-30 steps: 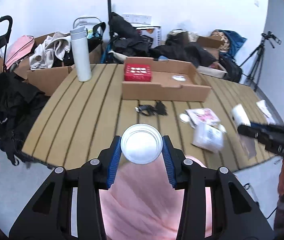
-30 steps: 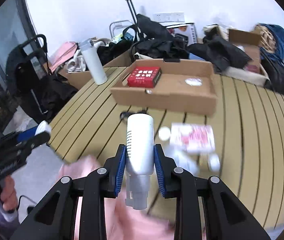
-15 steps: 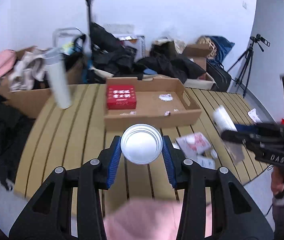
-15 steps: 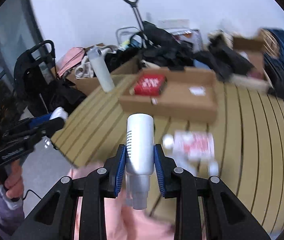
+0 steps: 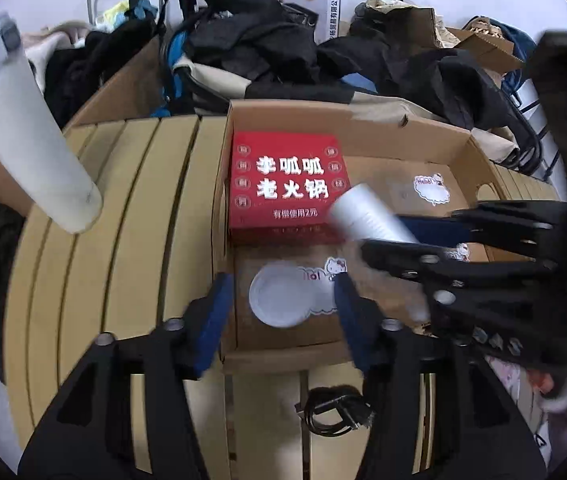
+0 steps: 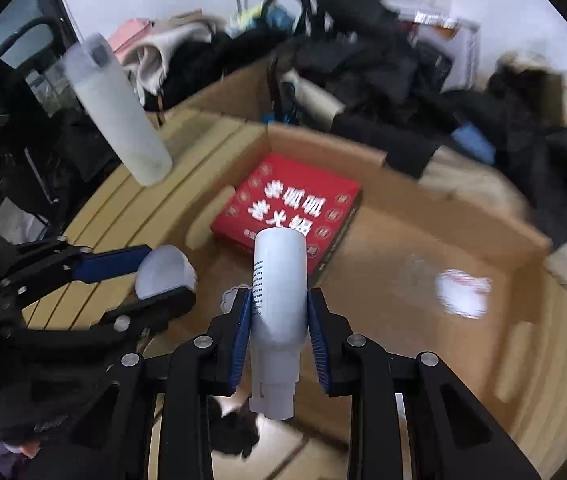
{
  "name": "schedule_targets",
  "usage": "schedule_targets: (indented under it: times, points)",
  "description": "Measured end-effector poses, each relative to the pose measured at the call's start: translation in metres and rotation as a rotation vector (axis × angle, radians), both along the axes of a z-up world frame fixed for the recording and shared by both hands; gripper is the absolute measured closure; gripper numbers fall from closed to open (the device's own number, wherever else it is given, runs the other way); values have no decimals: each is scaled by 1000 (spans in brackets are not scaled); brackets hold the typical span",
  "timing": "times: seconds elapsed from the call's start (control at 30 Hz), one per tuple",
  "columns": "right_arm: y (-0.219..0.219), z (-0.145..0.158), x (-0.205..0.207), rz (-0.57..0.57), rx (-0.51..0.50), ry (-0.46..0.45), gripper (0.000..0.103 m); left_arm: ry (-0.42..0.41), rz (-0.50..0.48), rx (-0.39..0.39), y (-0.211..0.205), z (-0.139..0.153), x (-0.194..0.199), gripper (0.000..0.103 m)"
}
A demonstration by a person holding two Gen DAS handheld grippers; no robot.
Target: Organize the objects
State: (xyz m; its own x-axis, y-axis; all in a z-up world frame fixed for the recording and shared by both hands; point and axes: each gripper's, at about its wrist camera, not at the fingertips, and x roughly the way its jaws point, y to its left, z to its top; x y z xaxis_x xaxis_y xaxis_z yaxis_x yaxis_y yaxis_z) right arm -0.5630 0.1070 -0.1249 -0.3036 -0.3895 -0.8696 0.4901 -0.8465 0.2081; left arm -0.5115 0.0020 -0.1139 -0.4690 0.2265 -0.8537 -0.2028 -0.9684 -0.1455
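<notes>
The left gripper (image 5: 281, 300) is hanging wide open over the cardboard box (image 5: 435, 136), the white round container (image 5: 279, 300) lying loose between its fingers. Only the right wrist view is showing the right gripper (image 6: 279, 316) clamping the white bottle (image 6: 279, 288), base pointing forward toward the red box (image 6: 287, 204).

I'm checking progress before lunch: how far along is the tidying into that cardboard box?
Done: the red box and white jar lie in the cardboard box, the left gripper open around the jar. In hand: the right gripper holds a white bottle above the box. Left: at least the black cable on the table.
</notes>
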Motion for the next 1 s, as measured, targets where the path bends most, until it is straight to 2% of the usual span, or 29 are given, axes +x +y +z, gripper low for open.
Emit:
schedule_targets:
  times: [0.03, 0.1, 0.2, 0.33, 0.43, 0.5, 0.57, 0.6, 0.7, 0.87, 1.0]
  points:
    - [1, -9, -5, 29, -56, -51, 72, 7, -17, 36, -4, 2, 2, 37]
    - [2, -14, -8, 53, -119, -85, 68, 45, -25, 40, -10, 11, 7, 29]
    - [8, -10, -8, 34, -142, -63, 41, 87, -23, -13, -16, 26, 10, 19]
    - [22, 17, 3, -9, -116, -9, 39, 51, 35, -72, -24, 43, 8, 14]
    - [40, 54, 19, -43, -52, 56, 39, 32, 84, -139, -25, 67, 14, 13]
    - [57, 86, 35, -81, 11, 99, 39, 54, 99, -166, -26, 91, 27, 10]
    - [75, 117, 53, -132, 69, 136, 34, 87, 100, -180, -24, 115, 44, 4]
    - [86, 131, 64, -158, 83, 150, 29, 103, 101, -182, -23, 125, 53, 4]
    - [114, 163, 97, -198, 95, 182, 27, 153, 74, -177, -16, 153, 87, 0]
    - [131, 185, 152, -219, 157, 231, 26, 200, 17, -179, -3, 172, 135, 0]
    - [136, 190, 208, -234, 144, 287, 25, 246, 15, -172, 0, 175, 190, 0]
